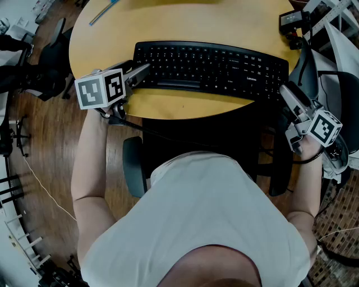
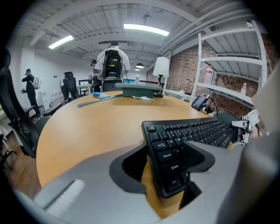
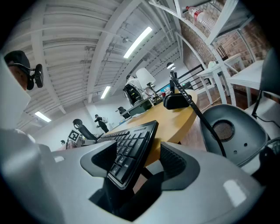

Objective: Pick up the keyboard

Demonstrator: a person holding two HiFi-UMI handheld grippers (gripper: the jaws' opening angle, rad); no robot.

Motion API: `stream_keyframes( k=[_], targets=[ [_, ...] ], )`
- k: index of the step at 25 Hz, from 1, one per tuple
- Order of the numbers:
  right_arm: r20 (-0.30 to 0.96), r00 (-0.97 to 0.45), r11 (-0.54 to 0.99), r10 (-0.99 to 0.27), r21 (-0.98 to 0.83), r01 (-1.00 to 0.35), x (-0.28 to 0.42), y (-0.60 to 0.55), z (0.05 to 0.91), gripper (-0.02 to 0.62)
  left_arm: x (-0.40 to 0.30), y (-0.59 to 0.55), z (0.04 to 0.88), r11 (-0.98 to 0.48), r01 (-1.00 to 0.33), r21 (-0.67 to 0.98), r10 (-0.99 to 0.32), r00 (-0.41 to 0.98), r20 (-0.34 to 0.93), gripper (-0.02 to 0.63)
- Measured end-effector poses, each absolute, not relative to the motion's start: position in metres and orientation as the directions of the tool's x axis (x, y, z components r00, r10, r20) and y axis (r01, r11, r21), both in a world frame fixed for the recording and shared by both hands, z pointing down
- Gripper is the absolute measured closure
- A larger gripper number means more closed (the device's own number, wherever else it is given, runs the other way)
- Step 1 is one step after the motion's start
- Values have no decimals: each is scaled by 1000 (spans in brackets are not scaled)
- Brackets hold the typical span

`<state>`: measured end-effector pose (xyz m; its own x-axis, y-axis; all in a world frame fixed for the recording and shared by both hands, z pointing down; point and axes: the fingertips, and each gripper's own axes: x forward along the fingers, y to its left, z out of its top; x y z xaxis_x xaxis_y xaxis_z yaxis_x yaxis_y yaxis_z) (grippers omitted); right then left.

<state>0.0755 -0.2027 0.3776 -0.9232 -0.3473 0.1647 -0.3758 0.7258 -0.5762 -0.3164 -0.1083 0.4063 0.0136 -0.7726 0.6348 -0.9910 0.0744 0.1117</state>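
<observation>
The keyboard (image 1: 210, 67), a black full-width one, is lying along the near edge of the round wooden worktop (image 1: 185, 19), and its right corner is poking out past the rim. I am judging this as the step just before the grasp. The left gripper (image 1: 140, 74) is sitting at the keyboard's left end and the right gripper (image 1: 287, 94) at its right end.

In the left gripper view the fingers (image 2: 131, 170) are standing apart with the end of the keyboard (image 2: 183, 135) between them, and bare wood is showing in the gap on one side. In the right gripper view the fingers (image 3: 179, 164) are likewise parted around the overhanging corner (image 3: 131, 146), not yet pinching it.

Next I am expecting to close both pairs onto the thin edges together and lift level, so the board is not twisting or slipping.

A grey office chair (image 3: 232, 131) is crowding the right gripper. A dark chair (image 1: 53, 56) is standing off to the left. A black device with a cable (image 1: 291, 21) is resting beyond the keyboard's right end. A blue strip (image 1: 104, 11) is lying far across the worktop. None of these is blocking a straight lift.
</observation>
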Motion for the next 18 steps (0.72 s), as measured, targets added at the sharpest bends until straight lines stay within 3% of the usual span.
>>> stream_keyframes(
  k=[9,10,12,18],
  targets=[
    [210,-939,689,-274,-638,-343,65,-192,384,304,-315,-105,420,95,-971,218,-591,121,797,15],
    [222,-935,680,-276,-642,-353,67,-194,387,316,-314,-105,422,97,-969,229,-583,131,802,15],
    [229,-933,659,-277,-662,-359,70,-198,391,407,-313,-103,425,112,-961,254,-579,144,802,15],
    [252,-932,652,-262,-665,-364,70,-201,397,383,-316,-99,422,126,-965,231,-552,126,824,15]
  ],
)
